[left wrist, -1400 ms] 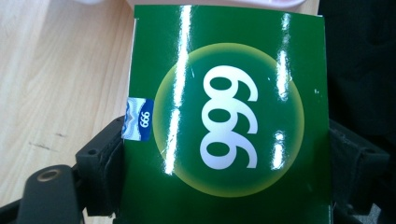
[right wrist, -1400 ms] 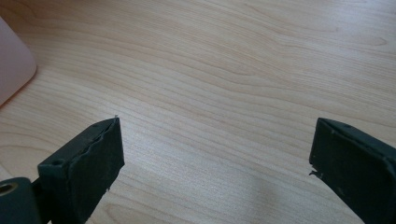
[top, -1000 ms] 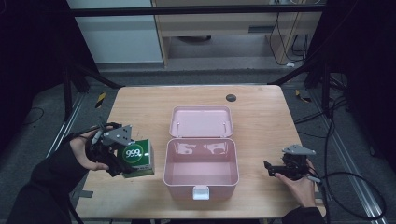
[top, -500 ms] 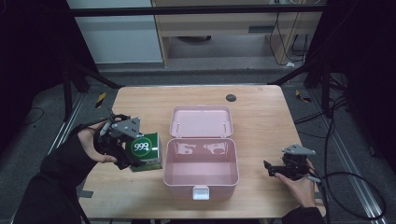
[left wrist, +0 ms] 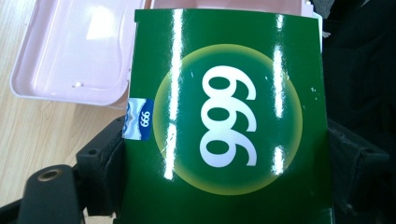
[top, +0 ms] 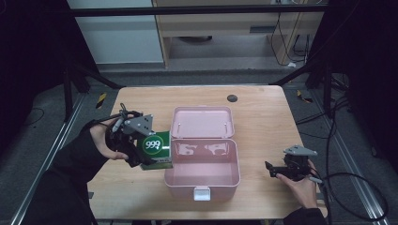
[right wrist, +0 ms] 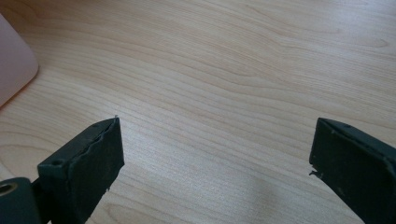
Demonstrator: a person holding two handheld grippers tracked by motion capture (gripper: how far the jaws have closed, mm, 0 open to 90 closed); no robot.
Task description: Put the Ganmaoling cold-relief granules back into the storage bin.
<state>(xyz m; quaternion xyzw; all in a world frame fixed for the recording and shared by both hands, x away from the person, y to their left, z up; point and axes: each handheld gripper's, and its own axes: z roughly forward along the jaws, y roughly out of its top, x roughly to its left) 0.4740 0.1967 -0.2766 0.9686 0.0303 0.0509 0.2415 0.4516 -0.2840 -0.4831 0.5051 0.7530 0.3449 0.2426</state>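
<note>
Since a second ago, left gripper (top: 141,152) has carried the green box (top: 156,146) rightward, now touching the open pink case's (top: 202,180) left wall. Jaws clamp the box's sides. Next, judged: lift clear of wall, lower flat inside. Right gripper (top: 274,169) rests agape on table (top: 263,117).

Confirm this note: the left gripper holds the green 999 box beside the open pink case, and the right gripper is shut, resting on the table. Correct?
Not quite. The right gripper is open: the right gripper view shows its two jaws wide apart over bare table. The rest holds: the left gripper grips the green 999 box beside the open pink case, as the high view shows.
</note>
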